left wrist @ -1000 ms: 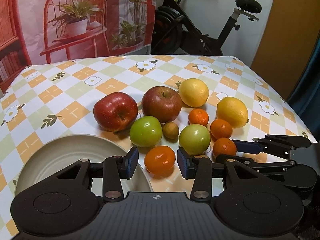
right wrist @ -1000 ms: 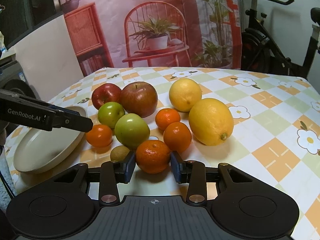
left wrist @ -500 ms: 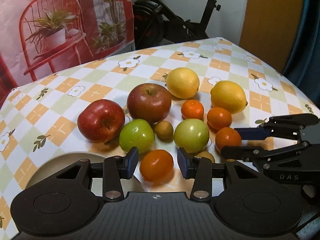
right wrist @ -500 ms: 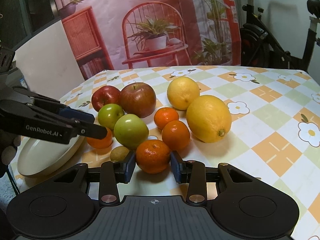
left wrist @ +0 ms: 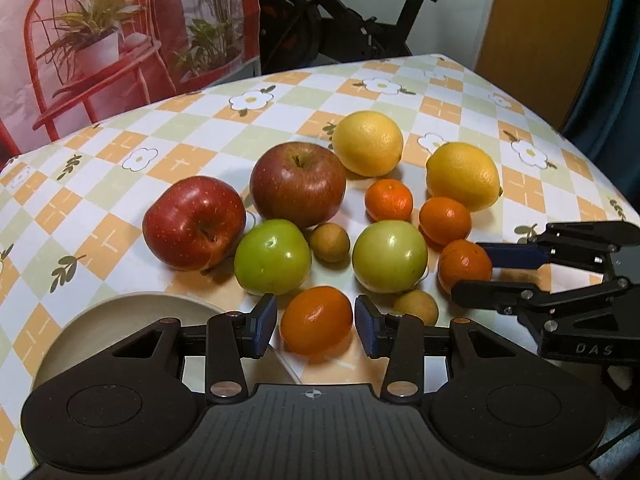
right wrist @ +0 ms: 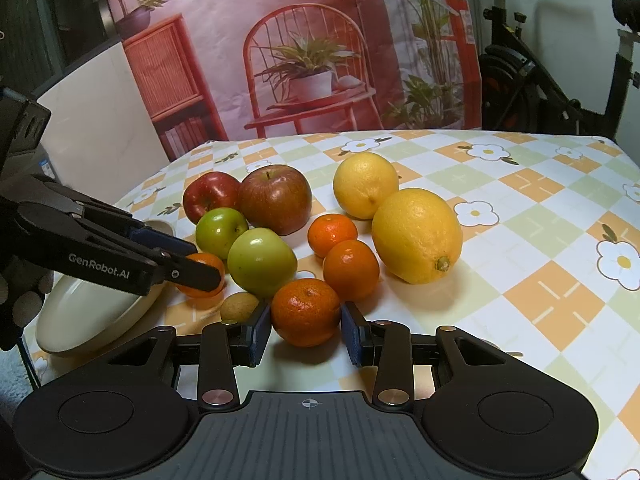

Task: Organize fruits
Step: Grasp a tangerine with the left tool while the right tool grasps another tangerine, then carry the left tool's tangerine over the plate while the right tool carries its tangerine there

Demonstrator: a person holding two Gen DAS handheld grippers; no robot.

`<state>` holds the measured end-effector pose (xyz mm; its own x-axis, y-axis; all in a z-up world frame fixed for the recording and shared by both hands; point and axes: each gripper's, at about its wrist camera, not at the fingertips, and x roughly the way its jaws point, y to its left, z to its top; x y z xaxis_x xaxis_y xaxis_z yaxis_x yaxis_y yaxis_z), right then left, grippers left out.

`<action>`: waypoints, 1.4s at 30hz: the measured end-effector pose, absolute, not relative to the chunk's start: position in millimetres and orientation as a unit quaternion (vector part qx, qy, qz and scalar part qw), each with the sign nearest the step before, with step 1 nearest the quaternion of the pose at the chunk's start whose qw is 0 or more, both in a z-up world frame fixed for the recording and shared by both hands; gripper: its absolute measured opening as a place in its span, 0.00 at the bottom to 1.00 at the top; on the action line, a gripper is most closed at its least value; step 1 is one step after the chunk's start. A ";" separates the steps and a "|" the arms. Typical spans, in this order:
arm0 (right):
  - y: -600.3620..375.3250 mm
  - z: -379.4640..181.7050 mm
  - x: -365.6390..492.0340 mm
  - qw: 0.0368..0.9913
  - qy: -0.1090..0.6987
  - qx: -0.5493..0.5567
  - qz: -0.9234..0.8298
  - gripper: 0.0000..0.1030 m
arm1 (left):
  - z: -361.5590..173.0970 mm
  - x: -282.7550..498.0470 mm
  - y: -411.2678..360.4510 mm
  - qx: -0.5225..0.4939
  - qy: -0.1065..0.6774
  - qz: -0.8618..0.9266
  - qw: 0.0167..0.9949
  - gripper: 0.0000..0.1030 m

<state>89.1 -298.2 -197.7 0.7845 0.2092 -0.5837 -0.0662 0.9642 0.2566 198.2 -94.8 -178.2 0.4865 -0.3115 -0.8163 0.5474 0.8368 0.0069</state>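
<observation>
Two red apples [left wrist: 194, 222], two green apples [left wrist: 272, 262], two lemons [left wrist: 462, 176], several mandarins and two small brown fruits [left wrist: 330, 242] lie bunched on the checked tablecloth. My left gripper [left wrist: 316, 322] is open. Its pads flank an orange mandarin [left wrist: 316, 320] with a thin gap on each side. In the right wrist view its fingers [right wrist: 188, 274] straddle that same fruit [right wrist: 200, 258]. My right gripper [right wrist: 306, 330] is shut on a dimpled mandarin [right wrist: 306, 312] resting on the cloth. The left wrist view shows this gripper [left wrist: 468, 268] coming in from the right.
A cream plate [left wrist: 120, 312] sits at the table's near left corner, just left of the left gripper, also visible in the right wrist view [right wrist: 80, 320]. An exercise bike [left wrist: 360, 20] and a printed backdrop stand behind the table. The table's right edge drops off beside the lemons.
My left gripper has moved in and rolled, so the orange mandarin now sits level with its pads instead of ahead of them. The right gripper and its mandarin have not moved.
</observation>
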 end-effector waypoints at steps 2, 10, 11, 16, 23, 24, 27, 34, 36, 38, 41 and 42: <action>-298.1 -198.4 89.1 0.938 0.320 0.112 0.073 0.34 | -179.5 198.1 -95.8 0.135 0.441 -0.254 0.850 0.44; -297.8 -199.2 89.2 0.938 0.320 0.114 0.073 0.34 | -185.1 198.0 -101.1 0.152 0.441 -0.247 0.849 0.41; -298.0 -199.4 89.1 0.938 0.320 0.114 0.073 0.34 | -184.9 197.4 -101.1 0.150 0.441 -0.243 0.851 0.41; -298.3 -199.3 89.1 0.938 0.320 0.114 0.074 0.34 | -183.8 190.0 -102.4 0.137 0.430 -0.242 0.859 0.40; -298.2 -198.6 88.2 0.939 0.315 0.117 0.076 0.34 | -168.8 178.8 -102.6 0.133 0.399 -0.246 0.873 0.40; -297.9 -198.1 88.1 0.939 0.315 0.115 0.077 0.34 | -166.5 178.2 -102.4 0.130 0.396 -0.245 0.875 0.40; -296.7 -196.1 87.6 0.940 0.312 0.111 0.082 0.34 | -161.9 175.4 -97.4 0.122 0.393 -0.240 0.879 0.40; -305.6 -180.5 92.6 0.940 0.305 0.126 0.088 0.34 | -146.3 170.5 -70.0 0.101 0.387 -0.223 0.889 0.40; -305.6 -172.6 95.8 0.941 0.302 0.127 0.086 0.34 | -139.2 170.2 -59.5 0.097 0.382 -0.219 0.893 0.40; -301.6 -163.4 99.0 0.942 0.299 0.121 0.093 0.34 | -132.5 170.2 -47.1 0.101 0.374 -0.214 0.897 0.40; -288.2 -151.6 105.4 0.942 0.297 0.112 0.109 0.34 | -126.8 171.0 -27.0 0.109 0.368 -0.206 0.900 0.40; -282.2 -148.1 108.0 0.942 0.296 0.106 0.114 0.34 | -126.5 172.4 -20.8 0.109 0.370 -0.203 0.900 0.40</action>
<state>108.0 -282.2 -148.1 0.7986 0.2781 -0.5338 -0.1522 0.9513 0.2679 172.4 -20.8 -126.5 0.6437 -0.2845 -0.7104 0.4456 0.8940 0.0458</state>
